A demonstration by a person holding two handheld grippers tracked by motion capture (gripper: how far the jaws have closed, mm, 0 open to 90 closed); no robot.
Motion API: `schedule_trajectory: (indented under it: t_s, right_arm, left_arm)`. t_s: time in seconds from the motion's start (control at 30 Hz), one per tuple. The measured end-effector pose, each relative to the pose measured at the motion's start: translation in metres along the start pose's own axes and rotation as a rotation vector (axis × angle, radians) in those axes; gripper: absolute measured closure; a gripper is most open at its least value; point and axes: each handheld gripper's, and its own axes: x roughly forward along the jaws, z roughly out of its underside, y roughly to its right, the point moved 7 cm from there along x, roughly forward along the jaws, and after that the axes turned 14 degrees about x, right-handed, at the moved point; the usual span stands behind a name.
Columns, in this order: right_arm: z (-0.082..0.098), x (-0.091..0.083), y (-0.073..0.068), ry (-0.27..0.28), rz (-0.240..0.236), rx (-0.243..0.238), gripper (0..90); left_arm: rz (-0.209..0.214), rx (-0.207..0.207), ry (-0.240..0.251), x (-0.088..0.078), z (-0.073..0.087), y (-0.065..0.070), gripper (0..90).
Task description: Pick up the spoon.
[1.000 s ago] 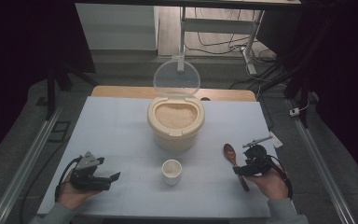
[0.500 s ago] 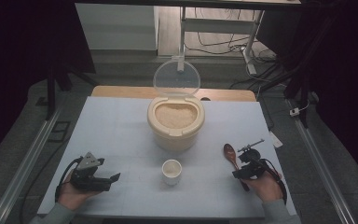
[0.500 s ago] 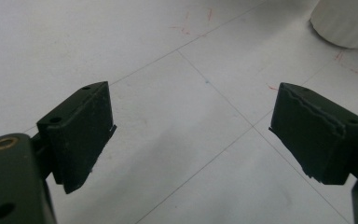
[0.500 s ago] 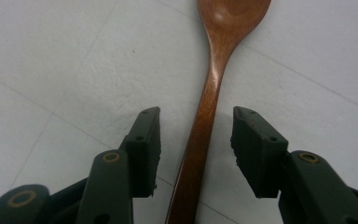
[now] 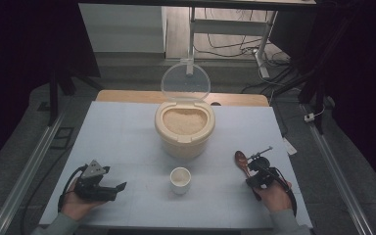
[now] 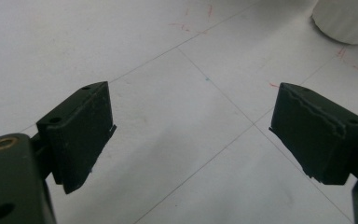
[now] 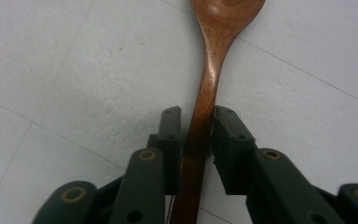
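Observation:
A brown wooden spoon point(image 5: 241, 159) lies on the white table point(image 5: 117, 132) at the right, its bowl pointing away from me. My right gripper point(image 5: 252, 169) has just been closing, and both pads now press on the spoon's handle point(image 7: 209, 70). In the right gripper view the right gripper point(image 7: 198, 114) grips the handle partway along. My left gripper point(image 5: 120, 188) rests at the front left, jaws wide apart with only bare table between them point(image 6: 191, 116).
A cream container of rice point(image 5: 184, 128) stands mid-table with its clear lid point(image 5: 185, 82) raised behind it. A small white cup point(image 5: 180, 178) sits in front of it, and the cup's edge point(image 6: 349, 18) shows at the top right of the left gripper view.
The right gripper's jaws have come together on the spoon handle, and that hand shifted slightly toward me. The left hand has not moved.

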Motion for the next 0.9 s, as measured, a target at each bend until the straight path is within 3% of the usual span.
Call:
schedule_trajectory:
  t_s: [0.17,0.37,0.63,0.9]
  right_arm:
    - [-0.001,0.0,0.0,-0.008,-0.011,0.016,79.8]
    - [-0.001,0.0,-0.001,0.013,-0.018,-0.033,80.4]
    - [-0.007,-0.014,0.0,0.08,-0.101,-0.049,80.4]
    - [-0.011,-0.046,-0.008,0.167,-0.227,-0.128,80.4]
  left_arm:
    - [-0.001,0.003,-0.006,0.001,0.001,0.001,12.7]
    - [-0.003,-0.001,-0.009,0.001,0.002,-0.001,12.8]
    - [-0.008,-0.004,-0.016,0.001,0.004,-0.002,12.8]
    - [-0.007,-0.005,-0.019,0.001,0.005,-0.001,13.0]
